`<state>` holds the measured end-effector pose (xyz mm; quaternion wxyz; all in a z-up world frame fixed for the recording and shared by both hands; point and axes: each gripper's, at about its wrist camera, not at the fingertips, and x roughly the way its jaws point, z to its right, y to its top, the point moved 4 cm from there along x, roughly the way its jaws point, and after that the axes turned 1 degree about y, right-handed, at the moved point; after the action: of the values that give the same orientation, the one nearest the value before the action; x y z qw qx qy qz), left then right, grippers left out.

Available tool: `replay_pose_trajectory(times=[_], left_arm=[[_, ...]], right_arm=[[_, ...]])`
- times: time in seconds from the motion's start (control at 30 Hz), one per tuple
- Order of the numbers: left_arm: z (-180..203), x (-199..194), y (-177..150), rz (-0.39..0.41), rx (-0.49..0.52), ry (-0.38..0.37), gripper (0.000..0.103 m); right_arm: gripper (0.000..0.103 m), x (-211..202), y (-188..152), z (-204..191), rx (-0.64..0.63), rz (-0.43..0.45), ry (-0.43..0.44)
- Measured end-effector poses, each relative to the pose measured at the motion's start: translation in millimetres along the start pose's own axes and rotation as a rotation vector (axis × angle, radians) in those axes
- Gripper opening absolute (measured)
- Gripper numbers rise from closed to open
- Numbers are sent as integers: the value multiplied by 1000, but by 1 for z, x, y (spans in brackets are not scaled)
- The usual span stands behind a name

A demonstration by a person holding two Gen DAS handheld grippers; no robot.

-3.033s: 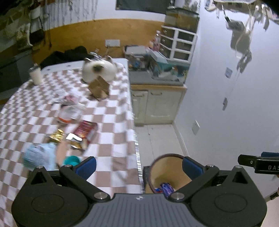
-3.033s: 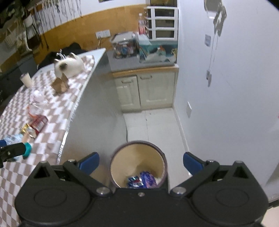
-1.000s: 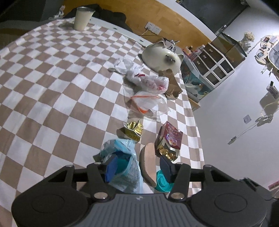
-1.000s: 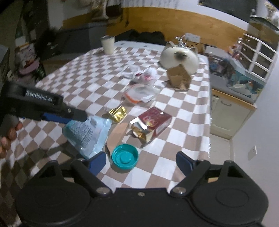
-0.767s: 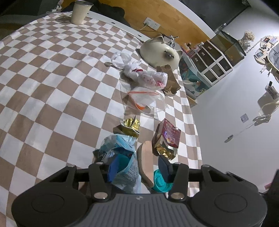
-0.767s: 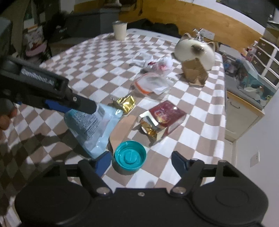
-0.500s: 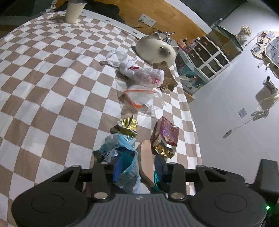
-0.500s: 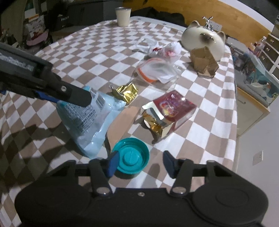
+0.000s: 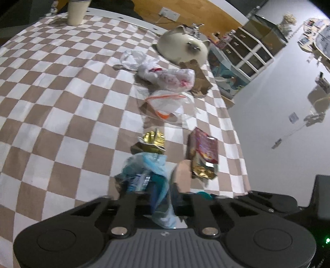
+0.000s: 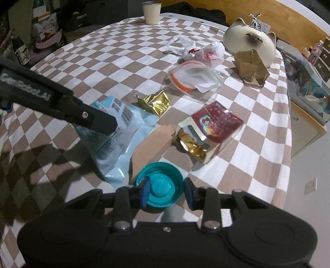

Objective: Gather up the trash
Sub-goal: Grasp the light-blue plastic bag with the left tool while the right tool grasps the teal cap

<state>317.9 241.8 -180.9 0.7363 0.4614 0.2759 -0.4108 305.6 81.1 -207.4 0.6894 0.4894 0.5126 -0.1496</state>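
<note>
1. Left gripper (image 9: 159,195): fingers just drawn together, now pinched on the pale blue bag (image 10: 115,132), crumpling its near end.
2. Right gripper (image 10: 166,192): fingers just narrowed, now set either side of the teal lid (image 10: 159,186); left finger (image 10: 145,190) against the rim, right one at or just beside it; firm grip cannot be told.
3. Lid flat on the checked worktop (image 10: 103,53), near its front edge, just in front of a tan cardboard piece (image 10: 153,142).
4. Blue bag to the left of the lid and cardboard.
5. Red and gold packet (image 10: 208,129) beside the cardboard, toward the right edge.
6. Gold wrapper (image 10: 155,103) just behind the blue bag.
7. Farther back: clear bag with orange strip (image 10: 193,80), crumpled white bag (image 10: 202,51), torn brown box (image 10: 250,68), cat-shaped white pot (image 10: 250,45) touching the box.
8. Pale cup (image 10: 151,12) at the far left corner.
</note>
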Motion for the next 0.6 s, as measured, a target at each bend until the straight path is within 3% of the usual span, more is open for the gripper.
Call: replay_pose_trajectory(times=[0.27, 0.3, 0.37, 0.4, 0.47, 0.6], left_arm=[[9, -9, -10, 0, 18, 0, 3], [11, -11, -12, 4, 22, 4, 2], [13, -15, -15, 10, 30, 8, 2], [14, -17, -17, 11, 30, 9, 2], [14, -19, -21, 9, 27, 12, 2], [11, -21, -26, 6, 12, 24, 2]], right_arm=[[34, -4, -3, 1, 30, -8, 12], [30, -6, -4, 0, 38, -4, 12], [3, -12, -4, 2, 53, 14, -2], [3, -14, -3, 4, 62, 11, -11], [5, -15, -5, 10, 101, -4, 6], [44, -20, -10, 15, 154, 20, -3]])
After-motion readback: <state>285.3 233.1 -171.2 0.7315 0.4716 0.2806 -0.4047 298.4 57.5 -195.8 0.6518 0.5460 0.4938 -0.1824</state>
